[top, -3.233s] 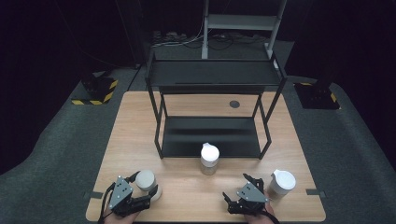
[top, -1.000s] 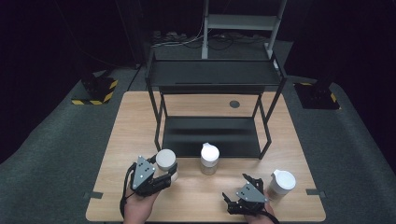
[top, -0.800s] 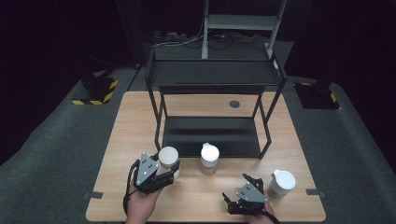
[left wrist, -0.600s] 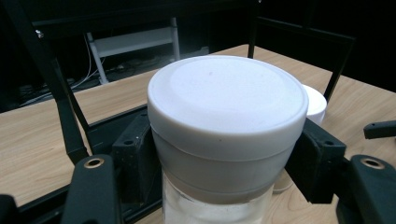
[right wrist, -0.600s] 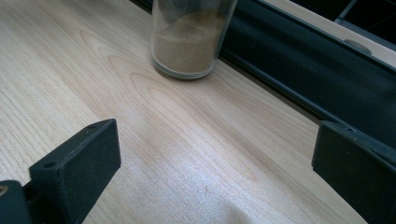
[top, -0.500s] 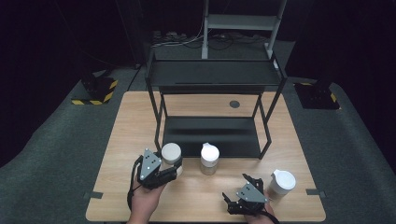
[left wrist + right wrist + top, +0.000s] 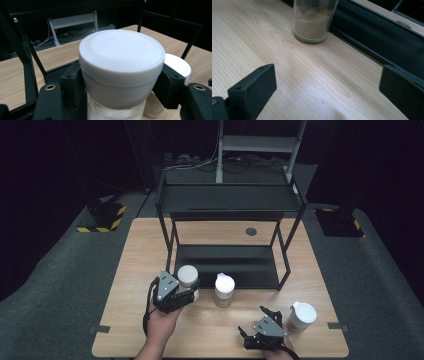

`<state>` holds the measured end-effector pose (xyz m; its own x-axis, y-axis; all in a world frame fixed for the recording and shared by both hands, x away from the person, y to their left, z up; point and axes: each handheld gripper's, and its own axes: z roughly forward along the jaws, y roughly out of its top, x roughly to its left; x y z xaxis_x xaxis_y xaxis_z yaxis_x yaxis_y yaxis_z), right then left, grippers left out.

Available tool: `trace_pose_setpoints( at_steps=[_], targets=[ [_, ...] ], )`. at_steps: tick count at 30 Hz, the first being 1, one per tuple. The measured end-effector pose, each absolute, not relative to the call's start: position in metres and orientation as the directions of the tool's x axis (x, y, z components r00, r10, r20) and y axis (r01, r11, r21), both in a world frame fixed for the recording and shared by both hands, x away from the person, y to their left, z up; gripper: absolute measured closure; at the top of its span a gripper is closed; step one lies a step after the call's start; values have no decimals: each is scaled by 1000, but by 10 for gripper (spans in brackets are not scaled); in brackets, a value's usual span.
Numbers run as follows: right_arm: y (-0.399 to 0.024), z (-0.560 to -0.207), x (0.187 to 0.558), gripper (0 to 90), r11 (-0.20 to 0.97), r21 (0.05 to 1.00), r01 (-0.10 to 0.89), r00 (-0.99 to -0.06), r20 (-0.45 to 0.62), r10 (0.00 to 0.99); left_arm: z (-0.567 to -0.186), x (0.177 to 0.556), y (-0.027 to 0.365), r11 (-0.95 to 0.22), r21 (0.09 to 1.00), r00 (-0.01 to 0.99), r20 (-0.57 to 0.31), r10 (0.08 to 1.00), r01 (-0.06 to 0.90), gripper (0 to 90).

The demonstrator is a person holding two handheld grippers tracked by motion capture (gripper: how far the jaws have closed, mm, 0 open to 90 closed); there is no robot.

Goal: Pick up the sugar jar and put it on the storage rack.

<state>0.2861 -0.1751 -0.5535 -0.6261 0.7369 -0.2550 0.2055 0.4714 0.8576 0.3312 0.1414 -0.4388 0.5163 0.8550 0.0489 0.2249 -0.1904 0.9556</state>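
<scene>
White plastic caps the jar (image 7: 120,65) that the left claw (image 7: 187,292) pinches, its black pads pressed on the clear glass just under the lid. In the high view this jar (image 7: 188,277) hangs just in front of the left front leg of the black rack (image 7: 230,202), close to the lower shelf (image 7: 225,265) and apart from the wooden worktop (image 7: 220,330).

The step in hand looks like carrying the jar to the rack, most likely onto that lower shelf. To do it well, I would keep the jar upright so the contents do not shift, and keep the grip steady, since the pads hold smooth glass and the wide lid overhangs them. The path should swing the jar to the right of the rack's left front leg and under the upper shelf, with the lid clear of that shelf's edge. A second white-lidded jar (image 7: 224,290) stands on the worktop just in front of the rack's lower shelf, so the carried one should pass to its left without a knock. Set the base flat on the shelf before loosening.

The right claw (image 7: 264,317) rests low on the worktop, in front of the rack and to the right, jaws spread wide on nothing, beside a third jar (image 7: 301,316).
</scene>
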Motion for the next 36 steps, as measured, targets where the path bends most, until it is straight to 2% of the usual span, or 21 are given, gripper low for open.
trace_pose_setpoints(
  at_steps=[36],
  targets=[
    [-176, -553, 286, 4, 469, 860, 203, -629, -253, 735, -436, 385, 128, -198, 945, 468, 56, 882, 259, 338]
  ],
)
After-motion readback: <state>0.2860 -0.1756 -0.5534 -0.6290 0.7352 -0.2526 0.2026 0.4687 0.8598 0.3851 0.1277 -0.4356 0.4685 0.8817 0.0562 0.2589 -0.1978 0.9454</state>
